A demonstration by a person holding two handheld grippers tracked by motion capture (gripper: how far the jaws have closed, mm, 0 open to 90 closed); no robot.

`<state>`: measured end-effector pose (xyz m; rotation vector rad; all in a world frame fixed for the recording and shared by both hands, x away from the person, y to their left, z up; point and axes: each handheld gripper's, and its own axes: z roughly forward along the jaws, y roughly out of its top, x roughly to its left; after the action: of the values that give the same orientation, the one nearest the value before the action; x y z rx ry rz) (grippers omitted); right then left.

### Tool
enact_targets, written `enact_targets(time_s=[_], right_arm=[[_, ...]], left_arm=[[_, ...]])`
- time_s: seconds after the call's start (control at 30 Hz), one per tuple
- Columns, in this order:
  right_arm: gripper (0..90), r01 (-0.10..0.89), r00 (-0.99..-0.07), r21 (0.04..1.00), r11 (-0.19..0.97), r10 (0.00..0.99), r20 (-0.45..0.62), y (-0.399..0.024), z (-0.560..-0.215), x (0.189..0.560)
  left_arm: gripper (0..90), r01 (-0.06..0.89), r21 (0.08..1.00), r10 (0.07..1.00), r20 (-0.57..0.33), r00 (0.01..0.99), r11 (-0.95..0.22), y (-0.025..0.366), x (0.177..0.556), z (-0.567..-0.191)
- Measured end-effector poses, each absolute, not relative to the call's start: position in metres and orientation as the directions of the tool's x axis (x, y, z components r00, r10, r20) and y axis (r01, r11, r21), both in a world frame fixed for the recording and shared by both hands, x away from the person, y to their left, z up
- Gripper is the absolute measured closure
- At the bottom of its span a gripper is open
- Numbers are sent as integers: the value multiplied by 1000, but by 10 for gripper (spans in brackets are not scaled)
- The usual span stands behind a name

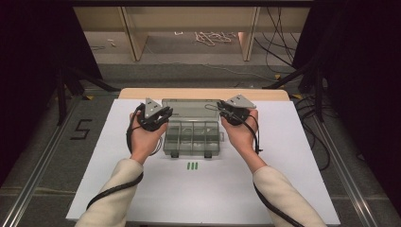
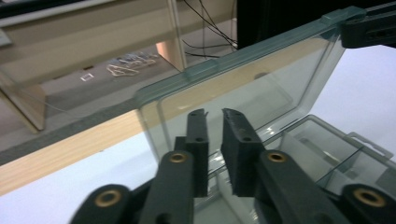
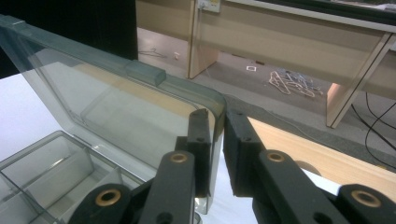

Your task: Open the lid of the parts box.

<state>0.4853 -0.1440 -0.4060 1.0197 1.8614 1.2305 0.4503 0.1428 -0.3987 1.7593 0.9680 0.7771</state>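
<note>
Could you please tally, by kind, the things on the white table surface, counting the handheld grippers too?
Clear plastic organiser box, lid raised: 1
Green pieces in front of the box: 3
Grippers, left gripper and right gripper, one at each side edge of the lid: 2
Total: 6

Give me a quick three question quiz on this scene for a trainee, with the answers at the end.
1. True or false: the lid of the clear box is raised.
2. What lies on the white sheet in front of the box? A) three green pieces B) a red cup C) scissors
3. In the right gripper view, what sits between the jaws of the right tongs?

Key: 1 true. 2 A. 3 the lid's corner edge.
</note>
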Motion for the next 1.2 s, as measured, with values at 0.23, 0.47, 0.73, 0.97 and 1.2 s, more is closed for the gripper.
enact_targets(time_s=[0.23,0.47,0.73,0.97,1.2], right_arm=[[823,244,-458,939,244,882,-110,-144,-406,484],[824,250,-460,938,241,882,-104,-143,-405,486],[826,256,-456,937,238,885,-100,-143,-405,488],[829,263,-455,937,229,886,-89,-142,-406,489],[829,263,-452,935,239,887,-99,-142,-405,492]], left_arm=[[677,277,938,912,88,400,-211,154,458,-402],[723,292,937,914,59,402,-189,155,476,-403],[794,313,934,916,34,400,-172,154,486,-406],[833,324,933,920,18,392,-156,155,490,-407],[861,343,931,925,-18,379,-122,156,491,-407]])
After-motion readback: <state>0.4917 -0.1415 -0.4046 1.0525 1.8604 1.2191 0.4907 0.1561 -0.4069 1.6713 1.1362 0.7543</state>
